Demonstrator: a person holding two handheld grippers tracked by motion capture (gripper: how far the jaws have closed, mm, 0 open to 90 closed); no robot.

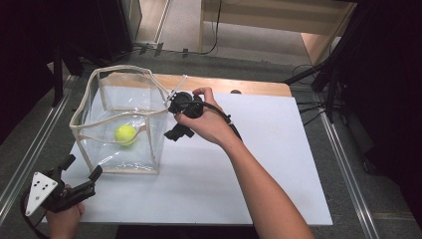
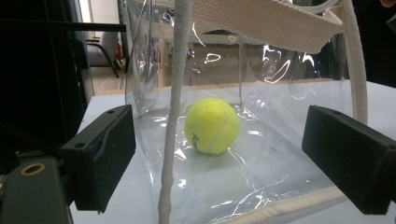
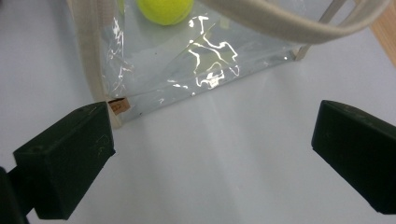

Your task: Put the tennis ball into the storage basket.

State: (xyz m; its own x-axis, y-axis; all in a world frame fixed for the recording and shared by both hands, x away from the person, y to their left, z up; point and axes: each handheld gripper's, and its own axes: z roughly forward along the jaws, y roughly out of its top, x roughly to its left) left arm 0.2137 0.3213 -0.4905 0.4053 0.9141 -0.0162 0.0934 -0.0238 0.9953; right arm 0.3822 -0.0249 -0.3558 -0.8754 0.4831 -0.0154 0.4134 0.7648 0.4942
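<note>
Where the person's left hand [image 1: 63, 219] comes in at the near edge of the white bench [image 1: 224, 184], the left tool [image 1: 82, 167] rests low with its jaws spread wide and nothing between them, aimed at the near corner of the clear bag [image 1: 119, 149]. Just beyond it, that bag stands upright on the bench, a see-through box with cream fabric trim and an open top. Inside, the yellow tennis ball [image 1: 126, 134] lies on the bag's floor, apart from the walls; the left gripper view shows the ball [image 2: 212, 125] through the plastic, between its own jaws. Farther on, at the bag's right upper rim, the right hand [image 1: 206, 122] holds the right tool [image 1: 174, 115] tilted downward, jaws wide apart and holding nothing, above bare bench beside the bag's lower corner [image 3: 116, 105].
</note>
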